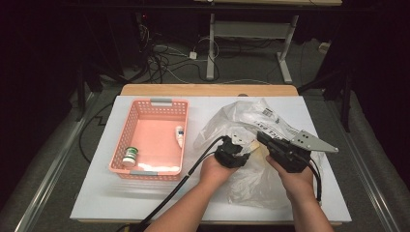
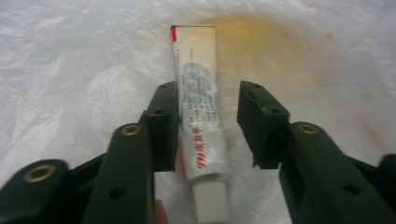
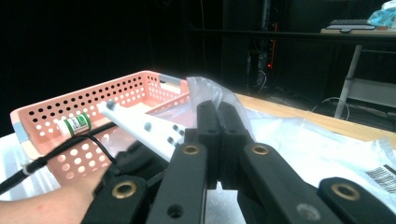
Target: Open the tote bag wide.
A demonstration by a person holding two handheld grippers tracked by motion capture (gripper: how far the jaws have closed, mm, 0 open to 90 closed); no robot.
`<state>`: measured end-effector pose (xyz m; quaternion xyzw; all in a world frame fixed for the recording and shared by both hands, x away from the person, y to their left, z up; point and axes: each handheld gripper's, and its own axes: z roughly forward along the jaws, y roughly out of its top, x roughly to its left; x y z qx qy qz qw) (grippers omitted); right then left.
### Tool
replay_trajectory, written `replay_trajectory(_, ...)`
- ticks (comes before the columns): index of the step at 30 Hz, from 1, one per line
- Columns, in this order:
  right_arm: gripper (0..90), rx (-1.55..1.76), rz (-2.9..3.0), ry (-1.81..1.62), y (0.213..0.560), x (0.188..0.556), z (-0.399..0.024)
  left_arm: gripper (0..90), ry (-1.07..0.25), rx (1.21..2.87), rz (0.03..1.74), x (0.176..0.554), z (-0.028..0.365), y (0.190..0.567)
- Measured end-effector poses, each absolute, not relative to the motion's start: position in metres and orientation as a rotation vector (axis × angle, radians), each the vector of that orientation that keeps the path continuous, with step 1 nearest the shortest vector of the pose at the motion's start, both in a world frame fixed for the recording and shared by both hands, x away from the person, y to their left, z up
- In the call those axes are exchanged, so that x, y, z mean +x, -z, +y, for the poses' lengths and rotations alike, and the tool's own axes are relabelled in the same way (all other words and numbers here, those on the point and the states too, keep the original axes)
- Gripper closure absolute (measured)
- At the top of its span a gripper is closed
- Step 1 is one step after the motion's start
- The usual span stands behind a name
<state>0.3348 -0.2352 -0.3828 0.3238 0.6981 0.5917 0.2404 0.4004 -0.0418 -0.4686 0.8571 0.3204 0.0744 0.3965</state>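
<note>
High view: a white desk [image 1: 145, 203] carrying, at about 9 o'clock from centre, a pink perforated basket [image 1: 126, 126], and at 3 o'clock a crumpled clear plastic bag [image 1: 251, 183] with a printed label. Inside the basket lie a small green-labelled bottle [image 1: 129, 156] at its 7 o'clock corner and a small white tube [image 1: 179, 136] by its 3 o'clock wall. The left tool [image 1: 240, 145] reaches into the bag's mouth; in the left gripper view its jaws stand partly apart over a white toothpaste tube [image 2: 201, 135] lying on the bag film, the 9 o'clock jaw against the tube, the 3 o'clock jaw clear of it, so nothing is gripped. The right tool [image 1: 263, 138], just beside the left at 3 o'clock, has its jaws pressed together on a fold of the bag [image 3: 205, 91], lifting it. The film veils the tube from above. Cables and desk legs occupy the dark floor at 12 o'clock.
</note>
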Motion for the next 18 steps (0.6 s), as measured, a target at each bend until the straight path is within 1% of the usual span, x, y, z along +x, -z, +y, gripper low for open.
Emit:
replay_trajectory(2,90.0,0.897,1.911,-1.619,0.383,0.335,-0.235,55.0,-0.200,2.161,0.797,0.396,-0.039,0.465)
replay_trajectory(7,90.0,0.897,1.911,-1.617,0.383,0.335,-0.235,46.6,-0.154,2.129,0.773,0.385,-0.028,0.459)
replay_trajectory(11,90.0,0.893,1.910,-1.616,0.383,0.335,-0.235,42.3,-0.156,2.113,0.733,0.373,-0.017,0.454)
replay_trajectory(14,90.0,0.893,1.910,-1.614,0.383,0.334,-0.235,37.1,-0.136,2.090,0.719,0.363,-0.009,0.449)
replay_trajectory(18,90.0,0.891,1.909,-1.609,0.383,0.334,-0.235,33.4,-0.109,2.067,0.693,0.351,0.001,0.444)
